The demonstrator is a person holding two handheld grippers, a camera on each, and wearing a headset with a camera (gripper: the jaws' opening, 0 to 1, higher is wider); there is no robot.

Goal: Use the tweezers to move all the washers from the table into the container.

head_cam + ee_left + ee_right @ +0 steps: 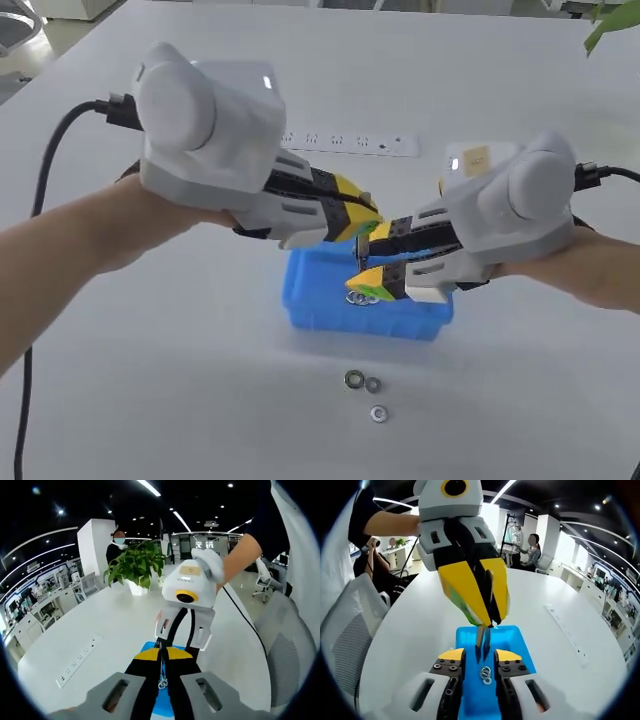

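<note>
White counter (pixel 180 400) carries a rectangular blue plastic container (pixel 320 318) at centre frame. We find the left tool (pixel 368 216) clamped on thin metal tweezers (pixel 482 637) above it, the right tool (pixel 479 656) with jaws apart. Small silver washers (pixel 485 674) lie inside; three washers (pixel 372 385) lie lower centre on the counter.

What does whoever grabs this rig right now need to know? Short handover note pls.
Left gripper: shut on the tweezers, tips pointing down over the blue container.
Right gripper: open, jaws either side of the tweezers' tips, apparently not pressing them.
Done: a few washers lie in the container, right under the tips; count unclear. The tips look empty.
Left: three washers on the table, just in front of the container.
</note>
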